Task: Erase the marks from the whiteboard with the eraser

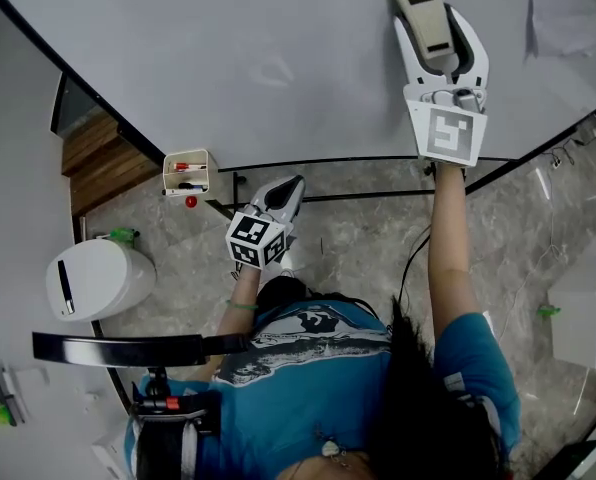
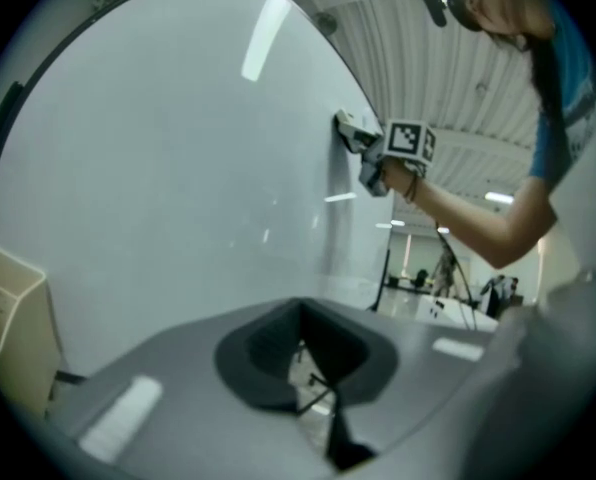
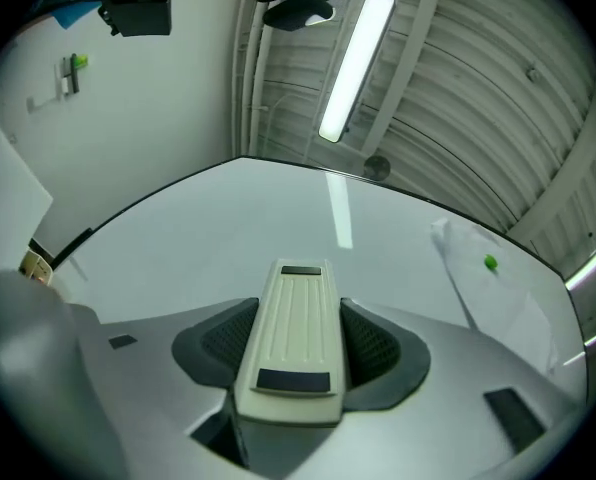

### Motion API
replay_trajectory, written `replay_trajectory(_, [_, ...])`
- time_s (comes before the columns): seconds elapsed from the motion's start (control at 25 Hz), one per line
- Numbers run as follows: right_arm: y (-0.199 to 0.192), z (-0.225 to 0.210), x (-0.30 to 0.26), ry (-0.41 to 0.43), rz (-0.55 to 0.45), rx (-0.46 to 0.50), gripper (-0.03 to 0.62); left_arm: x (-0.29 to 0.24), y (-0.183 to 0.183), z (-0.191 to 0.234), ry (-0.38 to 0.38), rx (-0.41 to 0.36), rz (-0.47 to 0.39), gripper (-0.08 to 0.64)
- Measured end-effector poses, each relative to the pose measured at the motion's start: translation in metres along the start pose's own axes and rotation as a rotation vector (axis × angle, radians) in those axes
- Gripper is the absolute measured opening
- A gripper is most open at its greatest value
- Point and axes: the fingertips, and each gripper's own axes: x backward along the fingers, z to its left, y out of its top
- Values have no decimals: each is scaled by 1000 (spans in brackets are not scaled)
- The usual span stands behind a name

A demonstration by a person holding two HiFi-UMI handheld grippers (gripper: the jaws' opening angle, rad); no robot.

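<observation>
— Starting from the head view: what is the right tool [image 1: 440,53] doing?

— It is reaching high up the whiteboard [image 1: 258,58], with the arm stretching out straight. Its jaws are clamping the cream eraser [image 1: 423,13], which is sticking out past them and lying against the board.

— And the left tool [image 1: 281,196]?

— It is hanging low, near the board's bottom edge, just beside a small cream box [image 1: 188,171] that is holding markers. A sheet of paper [image 1: 568,13] is sitting on the board at the top right corner.

— What is the left gripper view showing?

— The left tool's [image 2: 303,353] dark jaws are sitting together with nothing between them; only a thin slit of floor is showing through. The box [image 2: 13,308] is showing at the left edge. Farther up the whiteboard [image 2: 158,168], a hand [image 2: 393,173] is holding the right tool [image 2: 356,138] with its tip at the board's surface.

— And the right gripper view?

— The eraser [image 3: 293,338] is lying lengthwise between the right tool's [image 3: 296,353] jaws, which are pressing its two long sides. Its ribbed back is facing the camera and its far end is pointing at the whiteboard [image 3: 228,228]. The sheet of paper [image 3: 498,288] is hanging to the right, with a green magnet [image 3: 490,263] sitting on it.
</observation>
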Motion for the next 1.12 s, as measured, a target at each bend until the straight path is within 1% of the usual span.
replay_trajectory(0.04, [-2, -10, 1, -18, -3, -2, 262, 0, 0, 0, 0, 0, -1, 5])
replay_trajectory(0.16, [7, -32, 0, -61, 15, 8, 262, 1, 0, 3, 7, 0, -4, 5])
replay_trajectory(0.24, [6, -38, 2, -69, 15, 12, 262, 3, -1, 3, 12, 1, -3, 5])
replay_trajectory(0.4, [1, -34, 1, -71, 18, 18, 262, 4, -3, 4, 13, 2, 1, 5])
replay_trajectory(0.52, [0, -28, 0, -78, 30, -4, 262, 5, -5, 7, 18, 3, -1, 5])
replay_trajectory(0.6, [0, -21, 1, -63, 18, -1, 262, 8, -4, 7, 22, 2, -3, 5])
replay_trajectory(0.64, [-3, -17, 2, -51, 7, 18, 262, 10, -3, 6, 25, 2, -4, 5])
replay_trajectory(0.72, [-1, -2, 3, -21, -15, 70, 262, 12, 0, 3, 29, 1, -6, 5])
replay_trajectory(0.84, [23, 37, -6, 56, -12, 145, 262, 16, 1, 5, 35, 3, -9, 5])
replay_trajectory(0.96, [29, 81, -9, 124, 7, 139, 262, 25, 4, 7, 45, 1, -10, 5])
replay_trajectory(1.04, [32, 115, -10, 168, 1, 125, 262, 32, 4, 11, 57, 2, -11, 5])
replay_trajectory(1.12, [34, 152, -11, 216, -15, 135, 262, 39, 2, 19, 73, 8, -14, 5])
